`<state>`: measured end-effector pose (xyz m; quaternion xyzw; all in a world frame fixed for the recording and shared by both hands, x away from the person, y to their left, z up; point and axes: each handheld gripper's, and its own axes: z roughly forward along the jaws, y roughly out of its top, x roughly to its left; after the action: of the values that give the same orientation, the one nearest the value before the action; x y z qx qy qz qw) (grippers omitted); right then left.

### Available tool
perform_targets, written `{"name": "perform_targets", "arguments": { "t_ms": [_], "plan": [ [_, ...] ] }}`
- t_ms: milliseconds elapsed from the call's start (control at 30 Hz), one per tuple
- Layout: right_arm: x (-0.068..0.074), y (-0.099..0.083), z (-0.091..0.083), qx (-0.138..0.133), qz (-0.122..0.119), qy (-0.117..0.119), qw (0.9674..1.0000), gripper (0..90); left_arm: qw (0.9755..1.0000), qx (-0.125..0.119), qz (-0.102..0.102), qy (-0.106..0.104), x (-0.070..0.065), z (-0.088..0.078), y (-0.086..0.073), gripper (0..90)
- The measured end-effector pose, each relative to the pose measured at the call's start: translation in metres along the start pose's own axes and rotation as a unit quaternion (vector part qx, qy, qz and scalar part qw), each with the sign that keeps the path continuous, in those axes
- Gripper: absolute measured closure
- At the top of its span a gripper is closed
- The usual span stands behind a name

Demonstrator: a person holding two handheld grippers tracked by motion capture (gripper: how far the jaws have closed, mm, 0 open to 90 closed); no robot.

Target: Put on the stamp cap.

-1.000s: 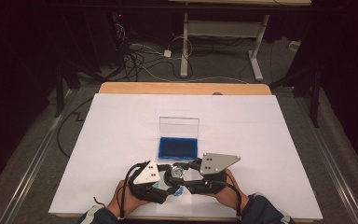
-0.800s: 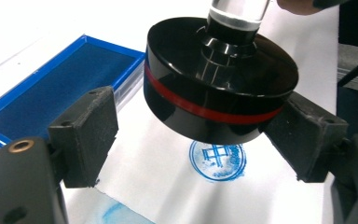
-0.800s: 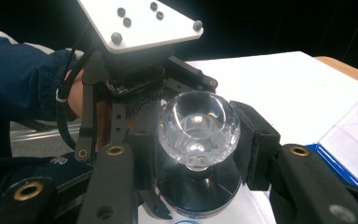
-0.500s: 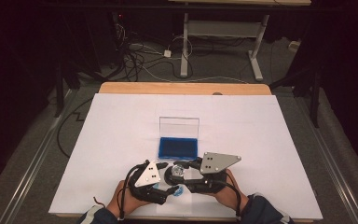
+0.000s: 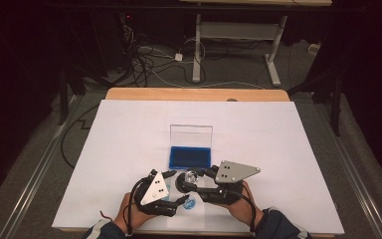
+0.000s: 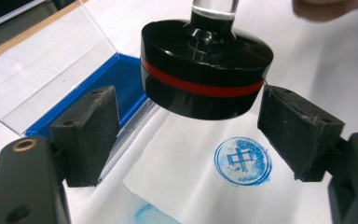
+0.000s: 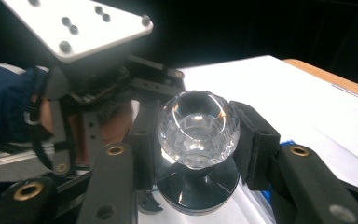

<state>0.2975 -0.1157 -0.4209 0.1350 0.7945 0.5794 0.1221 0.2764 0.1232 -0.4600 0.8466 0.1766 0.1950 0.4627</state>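
High view shows a counter (image 5: 129, 149) covered in white, with an open blue ink pad (image 5: 189, 157) near its middle, clear lid (image 5: 191, 135) standing up behind it. Just in front of the pad lies a small paper slip (image 6: 186, 177), and the 2 grippers meet above it.

The right gripper (image 7: 196, 128) is pinching the clear faceted knob (image 7: 198, 126) of a round black stamp (image 6: 205, 70) with a red band, holding it lifted off the slip. A fresh blue round print (image 6: 243, 161) sits on the slip below it. The left gripper (image 6: 186, 135) has its 2 pads spread to either side under the stamp's base, one pad very close to the rim; its jaws have just been closing a little, and no grip on the stamp is made.

Biggest risk, as I judge it: the knob is smooth and rounded, so the stamp could twist or slip from the pinch and fall, inking the white cover or the slip. Next, lowering the stamp slightly off its mark would double or blur the print. The slip is light and loose; a left pad (image 6: 86, 135) brushing it could drag it, and a pad crossing the wet print would smear it. A faint blue smudge (image 6: 149, 215) at the slip's near edge already marks it. Smallest: the right-hand pad could pick up ink from the stamp's underside.
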Motion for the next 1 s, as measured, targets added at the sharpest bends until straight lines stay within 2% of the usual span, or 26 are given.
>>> {"name": "perform_targets", "arguments": {
  "t_ms": [200, 400, 700, 767, 867, 1000],
  "plan": [
    [-0.001, -0.001, 0.000, 0.003, 0.005, -0.018, 0.9998, 57.2, 1.0000, 0.004, 0.001, 0.009, 0.000, -0.001, 0.000, 20.0],
    [-0.003, -0.002, 0.000, 0.010, 0.013, -0.024, 0.9996, 57.2, 0.9999, 0.003, 0.000, 0.010, 0.001, -0.004, -0.001, 21.5],
    [-0.004, -0.003, 0.001, 0.018, 0.018, -0.035, 0.9991, 57.2, 1.0000, 0.004, 0.005, 0.005, 0.000, -0.005, -0.001, 23.3],
    [-0.004, -0.004, 0.002, 0.024, 0.016, -0.053, 0.9982, 57.2, 0.9999, -0.003, 0.011, -0.012, -0.001, -0.007, -0.001, 19.9],
    [-0.011, -0.006, -0.001, 0.024, 0.028, -0.058, 0.9976, 57.2, 0.9997, 0.002, 0.025, -0.008, -0.005, -0.007, 0.000, 20.1],
    [-0.011, -0.002, -0.004, 0.026, 0.018, -0.062, 0.9976, 57.1, 0.9999, 0.003, 0.015, -0.006, -0.003, -0.008, -0.001, 20.0]
  ]
}}
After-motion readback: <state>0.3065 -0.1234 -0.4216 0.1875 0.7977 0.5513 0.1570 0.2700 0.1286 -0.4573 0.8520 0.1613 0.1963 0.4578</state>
